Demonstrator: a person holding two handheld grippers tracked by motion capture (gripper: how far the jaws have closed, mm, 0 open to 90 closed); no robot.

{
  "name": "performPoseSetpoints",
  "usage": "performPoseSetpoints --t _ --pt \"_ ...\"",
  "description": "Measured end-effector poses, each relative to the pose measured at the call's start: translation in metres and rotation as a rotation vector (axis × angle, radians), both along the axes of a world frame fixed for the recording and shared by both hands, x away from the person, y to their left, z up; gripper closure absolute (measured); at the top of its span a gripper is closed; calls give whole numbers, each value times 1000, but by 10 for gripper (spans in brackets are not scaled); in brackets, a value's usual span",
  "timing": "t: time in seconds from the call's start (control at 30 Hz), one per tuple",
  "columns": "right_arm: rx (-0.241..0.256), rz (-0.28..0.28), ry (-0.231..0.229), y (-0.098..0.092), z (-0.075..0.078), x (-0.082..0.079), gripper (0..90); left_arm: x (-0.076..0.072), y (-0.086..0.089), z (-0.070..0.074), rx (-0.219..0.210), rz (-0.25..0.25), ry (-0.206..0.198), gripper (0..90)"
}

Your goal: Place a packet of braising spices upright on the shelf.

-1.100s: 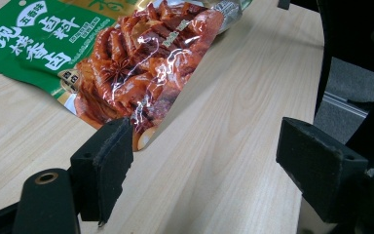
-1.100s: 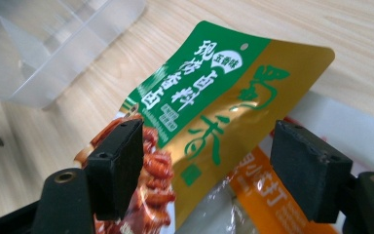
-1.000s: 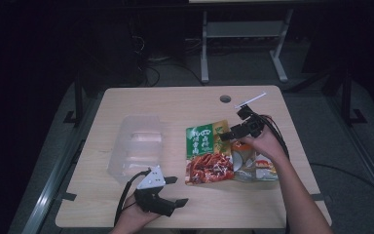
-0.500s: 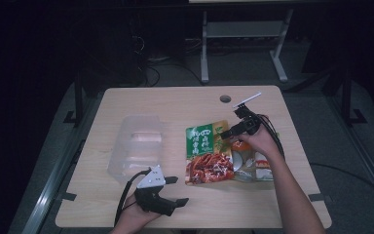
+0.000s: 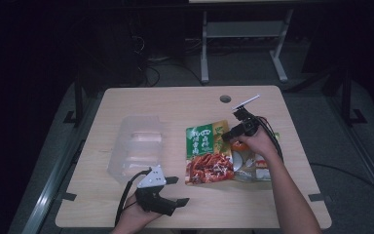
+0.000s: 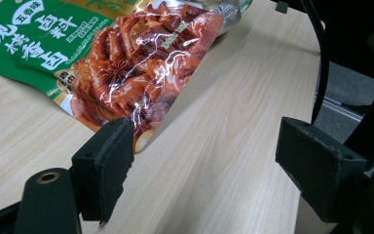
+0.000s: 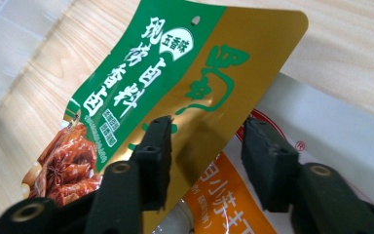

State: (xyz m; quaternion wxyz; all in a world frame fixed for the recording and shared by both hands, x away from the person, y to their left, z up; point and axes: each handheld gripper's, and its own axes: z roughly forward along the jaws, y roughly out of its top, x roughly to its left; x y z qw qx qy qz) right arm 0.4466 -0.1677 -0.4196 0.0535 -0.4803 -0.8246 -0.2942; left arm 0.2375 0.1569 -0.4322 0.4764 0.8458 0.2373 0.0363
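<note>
While the left claw (image 5: 177, 190) rests low at the near edge of the tabletop (image 5: 175, 102), its jaws stand wide apart with nothing between them, one pad just beside the red corner of the green packet (image 6: 126, 73). Farther off, the right claw (image 7: 207, 156) sits partly spread, straddling the gold top edge of that green packet (image 5: 208, 153); whether the pads touch it I cannot tell. An orange-and-white packet (image 7: 292, 146) lies under it, and a clear plastic box (image 5: 136, 146) stands to the left.

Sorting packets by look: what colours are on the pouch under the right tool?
Green and gold above, red food photo below: the pouch, best in the right gripper view.
</note>
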Motion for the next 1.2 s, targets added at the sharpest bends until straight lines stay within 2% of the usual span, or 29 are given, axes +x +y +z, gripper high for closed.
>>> performPoseSetpoints --t 0.13,0.2,0.23,0.27,0.37,0.43,0.63,0.73,0.77,0.8,0.83,0.9,1.0,1.2 --pt "13 8 16 1 -3 1 629 1 0 0 0 0 1 216" --pt "25 1 9 3 -3 0 706 1 0 0 -1 2 1 216" --pt "38 3 19 3 -2 -1 797 1 0 0 -1 2 2 216" --pt "38 3 19 3 -2 -1 797 1 0 0 1 2 1 216" --pt "82 6 23 2 -2 -3 893 2 0 0 -5 5 5 216" --pt "86 24 -6 3 2 -8 897 3 0 -1 -10 6 9 216" --pt "105 49 -52 6 12 -19 899 4 -2 -1 -17 6 17 216" --pt "122 58 -85 6 18 -26 900 5 -3 -1 -12 4 14 216" --pt "125 64 -110 7 23 -31 900 5 -3 -1 -13 5 16 216" --pt "125 64 -110 7 23 -31 900 5 -3 -1 -11 2 11 216" --pt "128 69 -141 8 29 -37 900 6 -4 0 -10 3 5 217" --pt "124 73 -153 8 32 -40 900 6 -4 0 -16 6 9 217" --pt "144 65 -184 7 35 -50 900 7 -6 1 -12 9 9 220" --pt "188 62 -240 -2 38 -67 900 10 -11 2 -42 21 42 219"
